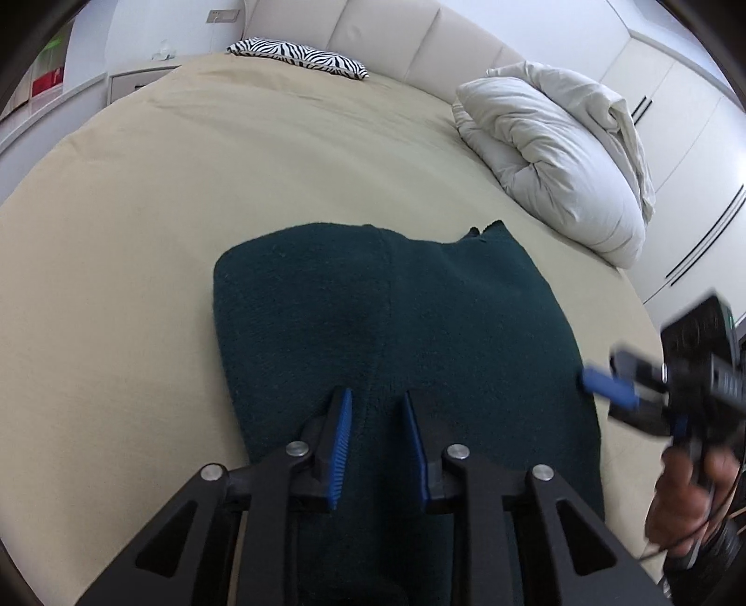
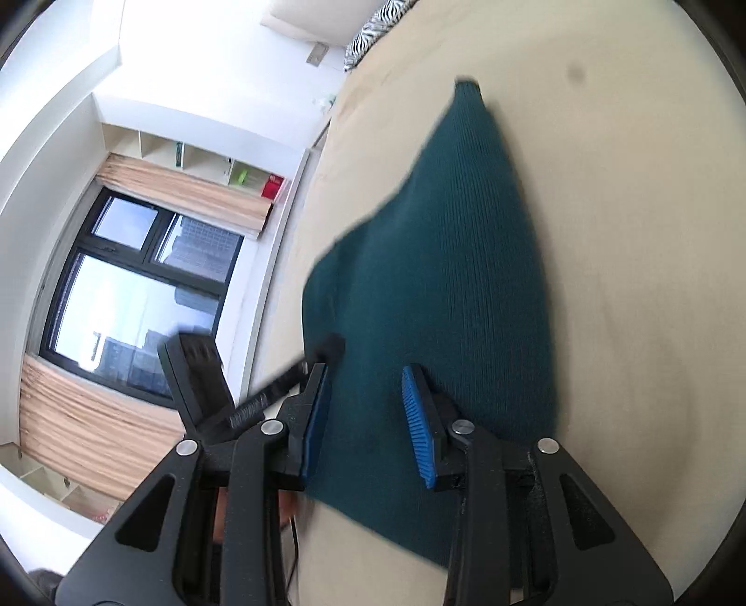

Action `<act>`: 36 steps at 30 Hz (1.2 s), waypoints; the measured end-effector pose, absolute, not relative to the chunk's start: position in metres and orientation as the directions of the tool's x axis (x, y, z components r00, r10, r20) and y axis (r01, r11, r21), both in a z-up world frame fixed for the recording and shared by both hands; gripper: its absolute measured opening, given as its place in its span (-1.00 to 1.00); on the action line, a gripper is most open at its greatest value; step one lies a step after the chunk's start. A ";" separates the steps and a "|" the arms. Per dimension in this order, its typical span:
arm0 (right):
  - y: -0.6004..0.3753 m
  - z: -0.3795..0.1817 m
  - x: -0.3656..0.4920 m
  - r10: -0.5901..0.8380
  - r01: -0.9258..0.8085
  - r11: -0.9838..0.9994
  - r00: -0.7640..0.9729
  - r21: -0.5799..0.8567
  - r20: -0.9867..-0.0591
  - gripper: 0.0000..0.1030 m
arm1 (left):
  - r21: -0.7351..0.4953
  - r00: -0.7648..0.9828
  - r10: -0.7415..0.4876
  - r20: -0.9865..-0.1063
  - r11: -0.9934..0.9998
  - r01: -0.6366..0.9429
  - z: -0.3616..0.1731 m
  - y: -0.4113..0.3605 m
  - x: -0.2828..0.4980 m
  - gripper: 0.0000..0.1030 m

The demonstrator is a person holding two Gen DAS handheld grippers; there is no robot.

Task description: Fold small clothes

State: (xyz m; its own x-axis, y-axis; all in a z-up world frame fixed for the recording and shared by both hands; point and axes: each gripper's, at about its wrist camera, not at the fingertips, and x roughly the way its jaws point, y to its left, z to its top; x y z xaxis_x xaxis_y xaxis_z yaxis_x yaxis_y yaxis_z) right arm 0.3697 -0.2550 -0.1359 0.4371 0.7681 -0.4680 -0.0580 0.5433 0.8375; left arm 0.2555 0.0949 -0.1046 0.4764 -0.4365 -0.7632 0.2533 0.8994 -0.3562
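Observation:
A dark green knitted garment (image 1: 396, 326) lies flat on the beige bed (image 1: 163, 210). My left gripper (image 1: 375, 447) is open, with its blue pads over the garment's near edge and nothing between them. My right gripper (image 1: 606, 389) shows blurred at the garment's right edge in the left wrist view, held in a hand. In the right wrist view the right gripper (image 2: 368, 419) is open over the garment (image 2: 443, 279), with nothing between its pads. The left gripper's body (image 2: 200, 368) shows at the left there.
A folded white duvet (image 1: 559, 158) lies at the bed's far right. A zebra-print pillow (image 1: 298, 56) sits by the padded headboard (image 1: 396, 37). Wardrobe doors (image 1: 690, 140) stand to the right. A window (image 2: 130, 289) and shelves (image 2: 210, 163) are beyond the bed's left side.

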 end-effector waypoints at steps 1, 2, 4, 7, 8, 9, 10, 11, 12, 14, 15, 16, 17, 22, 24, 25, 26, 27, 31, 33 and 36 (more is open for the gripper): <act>-0.254 -0.132 0.385 0.769 -0.057 0.540 0.439 0.840 -0.465 -0.38 | -0.342 0.477 -0.427 -0.768 0.903 0.259 -0.104 0.093 0.256 -0.50; -0.254 -0.131 0.394 0.775 -0.058 0.531 0.437 0.846 -0.457 -0.38 | -0.329 0.479 -0.418 -0.772 0.907 0.263 -0.105 0.091 0.255 -0.50; -0.251 -0.133 0.417 0.790 -0.041 0.513 0.414 0.857 -0.453 -0.37 | -0.307 0.483 -0.402 -0.778 0.914 0.266 -0.106 0.088 0.255 -0.50; -0.252 -0.145 0.451 0.780 0.020 0.513 0.405 0.858 -0.476 -0.38 | -0.278 0.484 -0.385 -0.786 0.919 0.279 -0.107 0.084 0.258 -0.50; -0.254 -0.147 0.460 0.777 0.029 0.510 0.413 0.860 -0.475 -0.38 | -0.272 0.485 -0.381 -0.787 0.920 0.282 -0.108 0.083 0.258 -0.50; -0.257 -0.148 0.464 0.772 0.034 0.513 0.419 0.858 -0.478 -0.38 | -0.266 0.486 -0.377 -0.789 0.921 0.285 -0.108 0.082 0.258 -0.50; -0.260 -0.150 0.466 0.762 0.041 0.521 0.429 0.853 -0.486 -0.38 | -0.262 0.486 -0.375 -0.789 0.922 0.286 -0.108 0.081 0.258 -0.50; -0.264 -0.151 0.471 0.744 0.055 0.535 0.443 0.843 -0.500 -0.38 | -0.259 0.488 -0.373 -0.789 0.922 0.287 -0.108 0.081 0.259 -0.50; -0.268 -0.153 0.474 0.725 0.069 0.549 0.457 0.833 -0.515 -0.38 | -0.255 0.490 -0.371 -0.789 0.923 0.288 -0.108 0.080 0.259 -0.50; -0.278 -0.160 0.480 0.680 0.113 0.576 0.483 0.810 -0.551 -0.38 | -0.250 0.494 -0.368 -0.788 0.924 0.290 -0.108 0.080 0.258 -0.50; -0.284 -0.164 0.482 0.671 0.134 0.573 0.491 0.809 -0.556 -0.38 | -0.248 0.494 -0.367 -0.788 0.924 0.291 -0.108 0.080 0.258 -0.50; -0.289 -0.167 0.482 0.667 0.147 0.563 0.499 0.813 -0.552 -0.38 | -0.248 0.495 -0.368 -0.788 0.924 0.292 -0.108 0.080 0.258 -0.50; -0.293 -0.164 0.479 0.652 0.157 0.567 0.514 0.808 -0.557 -0.38 | -0.249 0.494 -0.368 -0.787 0.924 0.292 -0.109 0.080 0.258 -0.50; -0.294 -0.133 0.452 0.673 0.053 0.559 0.555 0.828 -0.489 -0.32 | -0.249 0.498 -0.369 -0.785 0.924 0.291 -0.109 0.080 0.258 -0.50; -0.278 -0.118 0.433 0.721 -0.038 0.545 0.532 0.838 -0.445 -0.30 | -0.252 0.497 -0.371 -0.785 0.923 0.290 -0.109 0.081 0.258 -0.50; -0.270 -0.113 0.424 0.746 -0.084 0.538 0.512 0.839 -0.427 -0.30 | -0.254 0.496 -0.372 -0.785 0.923 0.290 -0.109 0.081 0.258 -0.50; -0.261 -0.111 0.415 0.768 -0.117 0.529 0.487 0.840 -0.416 -0.30 | -0.255 0.496 -0.373 -0.785 0.922 0.290 -0.109 0.081 0.258 -0.50; -0.250 -0.112 0.406 0.789 -0.145 0.523 0.454 0.840 -0.413 -0.27 | -0.257 0.495 -0.374 -0.784 0.922 0.289 -0.109 0.081 0.259 -0.50; -0.238 -0.140 0.373 0.779 -0.144 0.588 0.366 0.796 -0.509 -0.16 | -0.257 0.495 -0.375 -0.784 0.922 0.290 -0.109 0.082 0.258 -0.51; -0.248 -0.153 0.364 0.816 -0.127 0.516 0.374 0.847 -0.441 -0.17 | -0.263 0.495 -0.380 -0.782 0.920 0.290 -0.109 0.083 0.259 -0.51; -0.269 -0.150 0.342 0.804 -0.093 0.495 0.427 0.864 -0.415 -0.15 | -0.344 0.485 -0.436 -0.758 0.899 0.270 -0.104 0.095 0.260 -0.51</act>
